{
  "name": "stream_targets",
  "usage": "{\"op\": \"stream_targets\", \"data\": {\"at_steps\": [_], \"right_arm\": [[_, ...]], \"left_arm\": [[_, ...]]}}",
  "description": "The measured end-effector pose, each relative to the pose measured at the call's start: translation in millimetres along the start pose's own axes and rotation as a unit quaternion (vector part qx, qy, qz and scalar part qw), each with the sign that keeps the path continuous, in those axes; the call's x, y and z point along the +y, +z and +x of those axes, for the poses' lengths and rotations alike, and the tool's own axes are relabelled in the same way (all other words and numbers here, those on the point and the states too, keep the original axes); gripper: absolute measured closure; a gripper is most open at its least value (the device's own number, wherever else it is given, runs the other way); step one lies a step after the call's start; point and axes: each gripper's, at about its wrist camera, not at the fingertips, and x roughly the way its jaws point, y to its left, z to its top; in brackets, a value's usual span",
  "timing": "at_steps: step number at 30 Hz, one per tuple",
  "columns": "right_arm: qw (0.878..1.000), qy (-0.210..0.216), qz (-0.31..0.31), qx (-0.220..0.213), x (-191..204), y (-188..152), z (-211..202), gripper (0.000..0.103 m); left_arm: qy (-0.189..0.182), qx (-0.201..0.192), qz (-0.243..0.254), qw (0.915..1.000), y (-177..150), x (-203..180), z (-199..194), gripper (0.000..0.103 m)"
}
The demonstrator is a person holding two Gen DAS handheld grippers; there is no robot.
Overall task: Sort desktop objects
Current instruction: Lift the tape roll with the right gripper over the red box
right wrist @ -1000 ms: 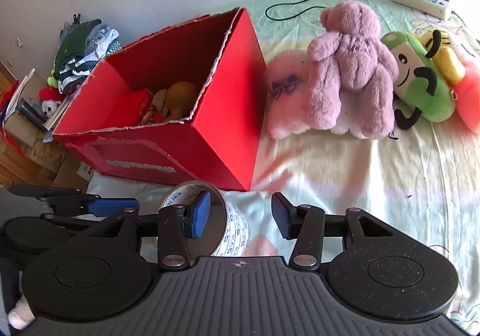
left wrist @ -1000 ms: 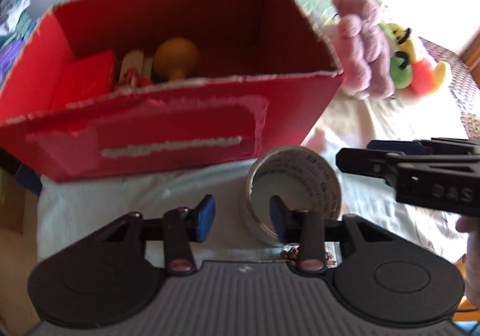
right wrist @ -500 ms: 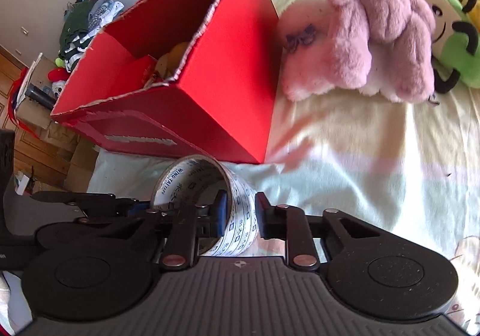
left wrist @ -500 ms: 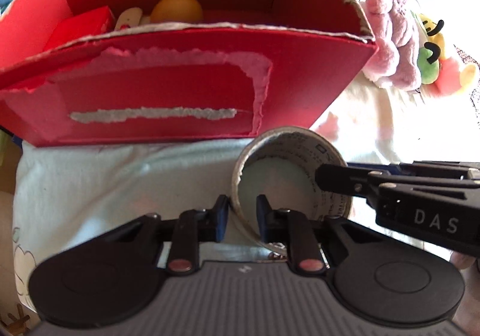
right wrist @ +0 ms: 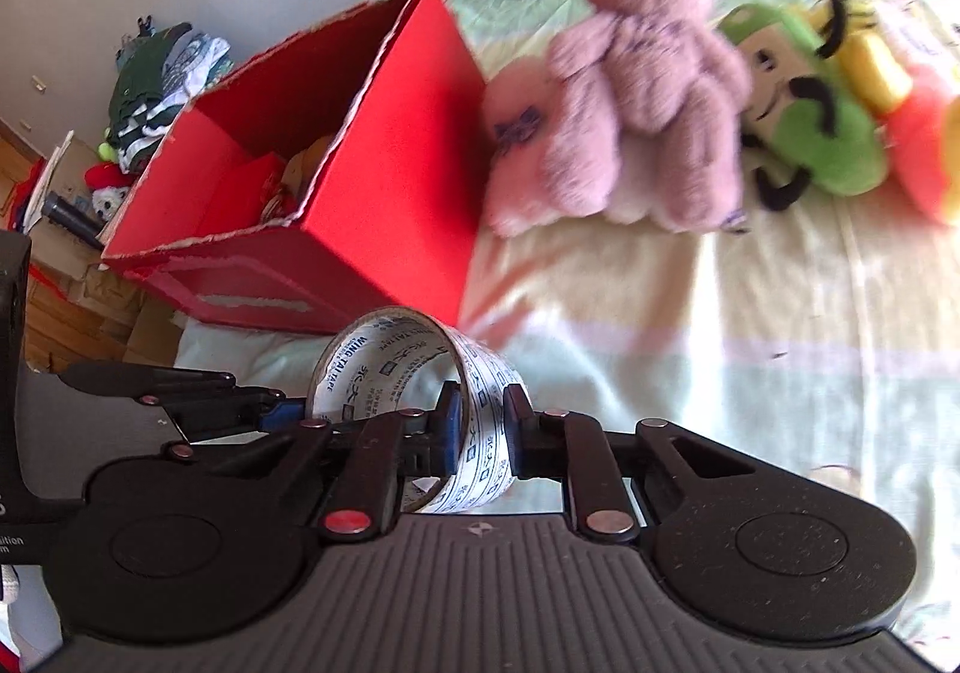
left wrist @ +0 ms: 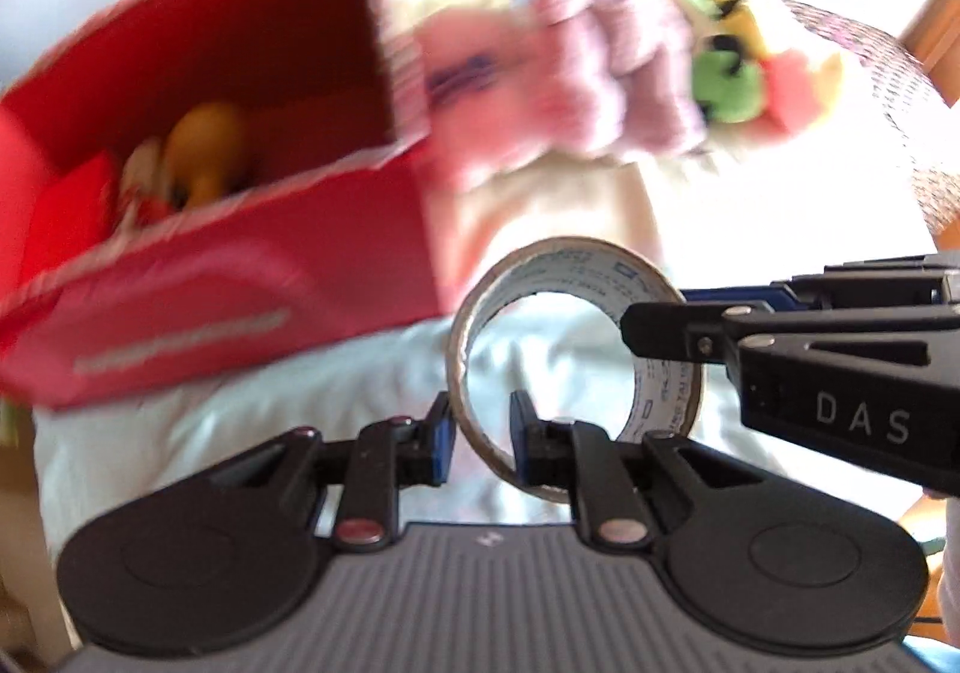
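I am pinching one wall of the tape roll [left wrist: 576,367] with my left gripper [left wrist: 480,436] and the opposite wall with my right gripper [right wrist: 480,427]; it stands on edge above the bedsheet [right wrist: 750,325], its hole facing forward. The red box [right wrist: 384,181] sits just beyond, plush toys [right wrist: 648,90] beside it, blurred.

I see a roll of tape [right wrist: 414,367], glossy film with printed lettering on a brownish core. The red box [right wrist: 384,205] looks like matt cardboard with rough torn edges. The pink teddy [right wrist: 648,90] is fuzzy plush. My right gripper [right wrist: 480,424] is matt black plastic with ribbed grey housing.
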Motion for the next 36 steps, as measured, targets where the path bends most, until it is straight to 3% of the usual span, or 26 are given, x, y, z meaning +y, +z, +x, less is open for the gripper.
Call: {"op": "stream_targets", "data": {"at_steps": [9,13,19,26,31,36], "right_arm": [[0.993,-0.053,0.009,-0.103,-19,21,-66,0.086],[0.987,-0.060,-0.013,-0.151,-5,40,-83,0.086],[0.981,-0.038,-0.056,-0.180,37,84,-76,0.086],[0.982,-0.012,-0.098,-0.163,94,128,-34,0.086],[0.985,-0.031,-0.122,-0.114,119,139,10,0.086],[0.984,-0.078,-0.146,-0.060,132,143,46,0.086]], "left_arm": [[-0.032,-0.079,0.079,0.9932,47,-50,-38,0.089],[-0.024,-0.120,0.090,0.9884,66,-38,-63,0.089],[0.002,-0.157,0.077,0.9846,101,9,-91,0.088],[0.026,-0.153,0.056,0.9863,127,86,-108,0.088],[-0.028,-0.105,0.038,0.9934,135,132,-77,0.088],[-0.077,-0.066,0.034,0.9943,128,151,-34,0.088]]}}
